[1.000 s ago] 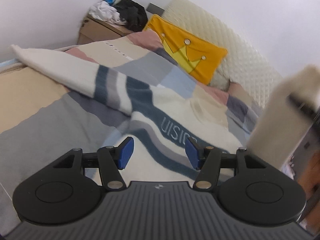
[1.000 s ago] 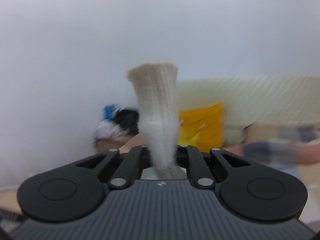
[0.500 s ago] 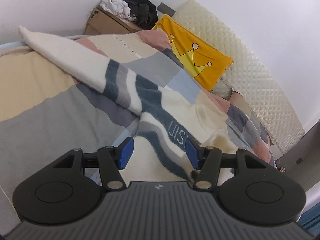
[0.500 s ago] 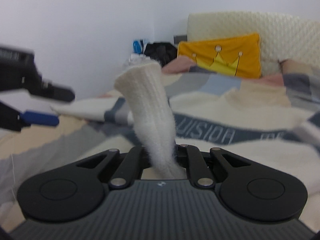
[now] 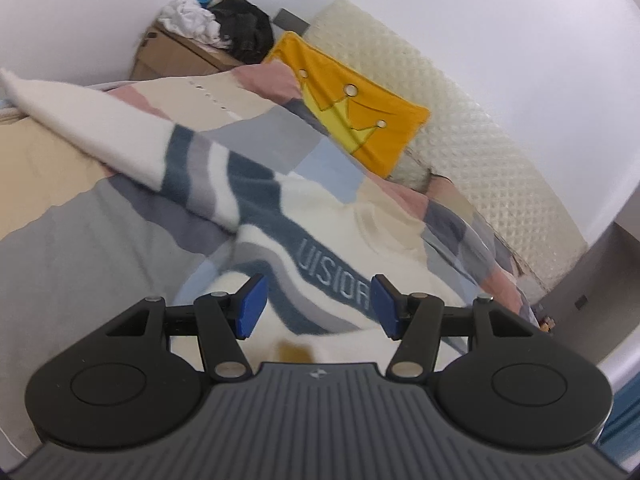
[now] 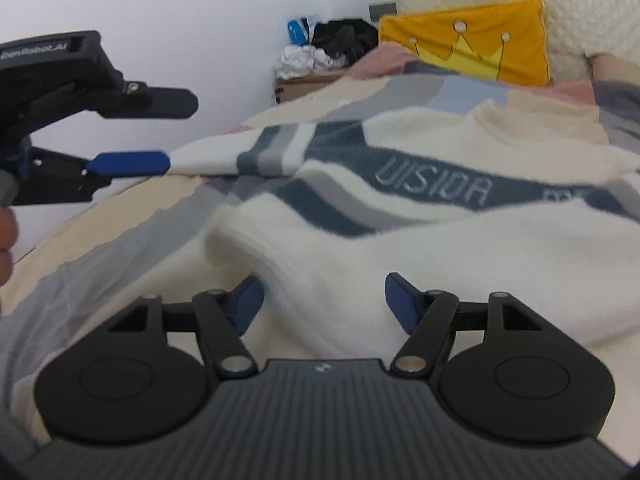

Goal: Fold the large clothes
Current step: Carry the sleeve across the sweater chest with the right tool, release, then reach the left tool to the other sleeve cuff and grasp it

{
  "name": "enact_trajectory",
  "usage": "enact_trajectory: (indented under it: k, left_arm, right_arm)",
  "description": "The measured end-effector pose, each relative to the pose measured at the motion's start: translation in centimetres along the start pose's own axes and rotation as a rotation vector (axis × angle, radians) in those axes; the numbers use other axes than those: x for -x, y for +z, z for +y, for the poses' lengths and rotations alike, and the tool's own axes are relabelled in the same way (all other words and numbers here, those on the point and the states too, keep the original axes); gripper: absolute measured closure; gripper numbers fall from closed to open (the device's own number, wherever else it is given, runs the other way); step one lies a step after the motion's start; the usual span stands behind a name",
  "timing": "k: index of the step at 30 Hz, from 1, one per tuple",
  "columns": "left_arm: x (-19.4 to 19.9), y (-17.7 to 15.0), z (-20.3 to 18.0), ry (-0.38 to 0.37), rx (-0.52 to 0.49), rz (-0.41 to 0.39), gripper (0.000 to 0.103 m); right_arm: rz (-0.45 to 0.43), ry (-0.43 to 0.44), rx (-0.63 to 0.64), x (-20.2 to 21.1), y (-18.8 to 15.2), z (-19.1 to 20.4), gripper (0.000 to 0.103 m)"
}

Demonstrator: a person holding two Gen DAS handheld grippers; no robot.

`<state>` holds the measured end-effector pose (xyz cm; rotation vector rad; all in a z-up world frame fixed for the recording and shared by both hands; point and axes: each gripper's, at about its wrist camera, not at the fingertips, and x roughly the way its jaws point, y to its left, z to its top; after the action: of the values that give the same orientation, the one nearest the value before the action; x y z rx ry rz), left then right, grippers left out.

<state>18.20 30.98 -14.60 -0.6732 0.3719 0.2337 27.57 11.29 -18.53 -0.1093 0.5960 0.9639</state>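
"UISIOR" reads on sweater (image 6: 432, 188) band; both tongs (image 6: 324, 304) gape, gripping nthg.

A home bedroom — a bed (image 5: 72, 240) under a patchwork cover fills the space ahead of the tool, with a yellow crown pillow (image 5: 356, 116) against a quilted headboard (image 5: 480, 140) beyond, and a cardboard box (image 5: 172, 58) piled with clothes (image 5: 220, 28) in the far corner.

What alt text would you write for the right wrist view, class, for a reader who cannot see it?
The open right gripper hovers over a white sweater with blue and grey stripes, spread on a bed. The left gripper reaches in from the left; a yellow crown pillow sits behind.
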Motion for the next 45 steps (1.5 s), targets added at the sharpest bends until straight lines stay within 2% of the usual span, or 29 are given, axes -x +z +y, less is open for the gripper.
enact_trajectory:
  k: [2, 7, 9, 10, 12, 15, 17, 19, 20, 21, 22, 26, 30, 33, 34, 35, 36, 38, 42, 45]
  left_arm:
    - [0.1, -0.4, -0.6, -0.026, -0.018, 0.007, 0.04]
    - [-1.0, -1.8, -2.5, -0.049, -0.074, 0.074, 0.043]
    - [-1.5, -2.6, -3.3, -0.033, -0.118, 0.094, 0.056]
    - [-1.8, -3.1, -3.5, -0.019, -0.138, 0.105, 0.059]
    - [-2.5, -3.9, -3.8, 0.01, -0.163, 0.133, 0.072]
    - [-3.9, -5.5, -4.3, 0.09, -0.24, 0.183, 0.081]
    - [-5.0, -6.2, -4.1, 0.133, -0.253, 0.229, 0.083]
    - [-6.2, -7.0, -3.5, 0.193, -0.246, 0.276, 0.085]
    - [-6.7, -7.2, -3.2, 0.215, -0.245, 0.295, 0.086]
    - [-7.1, -7.5, -2.9, 0.229, -0.242, 0.31, 0.086]
    - [-7.4, -7.7, -2.6, 0.236, -0.235, 0.319, 0.086]
    - [-7.8, -8.0, -2.2, 0.25, -0.23, 0.322, 0.086]
    - [-7.4, -8.0, -2.9, 0.251, -0.238, 0.308, 0.086]
    - [-6.5, -7.5, -3.3, 0.222, -0.202, 0.294, 0.084]
    - [-6.3, -7.3, -3.3, 0.22, -0.194, 0.285, 0.081]
    - [-6.0, -7.0, -3.4, 0.216, -0.187, 0.27, 0.073]
    - [-5.8, -6.7, -3.4, 0.215, -0.184, 0.255, 0.061]
    - [-5.2, -6.0, -3.3, 0.214, -0.17, 0.219, 0.05]
    - [-4.4, -3.9, -2.7, 0.246, -0.145, 0.151, 0.041]
    - [-4.6, -1.7, -2.0, 0.297, -0.142, 0.115, 0.039]
  right_arm:
    - [0.024, 0.0, -0.016, 0.9, -0.2, -0.4, 0.034]
    - [-0.037, -0.03, -0.084, 3.9, -0.2, -2.3, 0.034]
    - [-0.051, -0.038, -0.145, 4.4, -0.4, -3.5, 0.034]
    - [-0.055, -0.056, -0.173, 4.5, -0.6, -4.1, 0.034]
    - [-0.053, -0.098, -0.191, 4.2, -0.7, -5.0, 0.034]
    - [-0.057, -0.168, -0.199, 3.5, -0.8, -6.0, 0.035]
    - [-0.068, -0.198, -0.174, 2.9, -0.7, -6.3, 0.035]
    - [-0.071, -0.216, -0.164, 2.3, -0.8, -6.5, 0.039]
    - [-0.058, -0.218, -0.161, 1.9, -0.9, -6.6, 0.045]
    - [-0.045, -0.223, -0.16, 1.3, -1.1, -6.8, 0.054]
    - [-0.032, -0.231, -0.156, 0.8, -1.4, -7.0, 0.057]
    - [-0.005, -0.251, -0.136, -0.7, -2.6, -7.4, 0.06]
    - [-0.003, -0.248, -0.149, -0.2, -2.4, -7.4, 0.059]
    - [-0.014, -0.233, -0.169, 0.6, -2.3, -7.4, 0.059]
    - [-0.015, -0.23, -0.175, 0.7, -2.4, -7.4, 0.059]
    - [-0.014, -0.232, -0.178, 0.7, -2.3, -7.4, 0.06]
    - [-0.015, -0.235, -0.183, 0.9, -2.3, -7.4, 0.061]
    - [-0.018, -0.232, -0.202, 1.2, -2.2, -7.5, 0.061]
    - [-0.022, -0.23, -0.206, 1.7, -1.9, -7.2, 0.06]
    - [-0.02, -0.226, -0.205, 2.1, -1.7, -7.1, 0.059]
